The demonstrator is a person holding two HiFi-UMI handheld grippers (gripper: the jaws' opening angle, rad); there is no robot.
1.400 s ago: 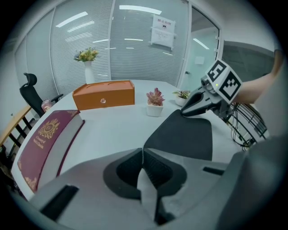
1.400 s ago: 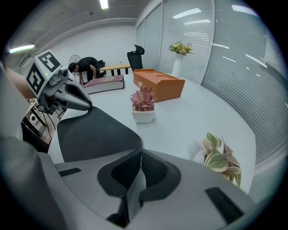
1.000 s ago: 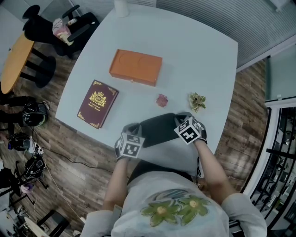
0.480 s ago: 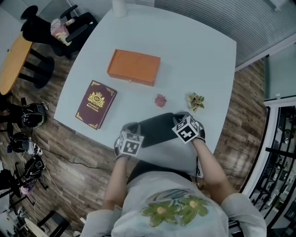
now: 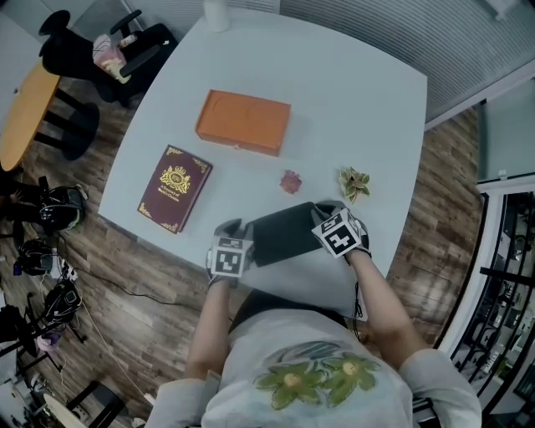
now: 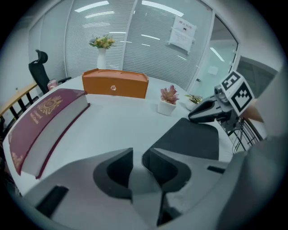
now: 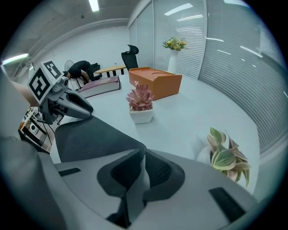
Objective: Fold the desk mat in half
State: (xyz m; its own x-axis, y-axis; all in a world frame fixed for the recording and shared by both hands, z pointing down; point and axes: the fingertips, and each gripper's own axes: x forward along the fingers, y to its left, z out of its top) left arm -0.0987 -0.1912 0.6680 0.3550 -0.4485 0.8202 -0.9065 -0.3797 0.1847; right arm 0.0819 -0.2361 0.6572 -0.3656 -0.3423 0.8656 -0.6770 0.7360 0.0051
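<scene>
The dark desk mat (image 5: 284, 234) lies doubled over near the table's front edge, between my two grippers. My left gripper (image 5: 234, 227) sits at its left end. Its jaws are opening (image 6: 137, 155); only bare table shows between them, and the mat (image 6: 191, 139) lies just to their right. My right gripper (image 5: 320, 209) is at the mat's right far corner. In its own view its jaws (image 7: 143, 158) are shut on the mat's (image 7: 90, 134) corner. Each gripper shows in the other's view: the right gripper (image 6: 192, 117) and the left gripper (image 7: 87, 109).
An orange box (image 5: 244, 121) stands at mid table, a maroon book (image 5: 175, 186) to its front left. A small pink potted plant (image 5: 291, 180) and a green leafy one (image 5: 355, 183) sit just beyond the mat. A white vase (image 5: 219, 12) stands at the far edge.
The left gripper's jaws have parted and let go of the mat's edge. The mat now lies lower and flatter. The right gripper has hardly moved.
</scene>
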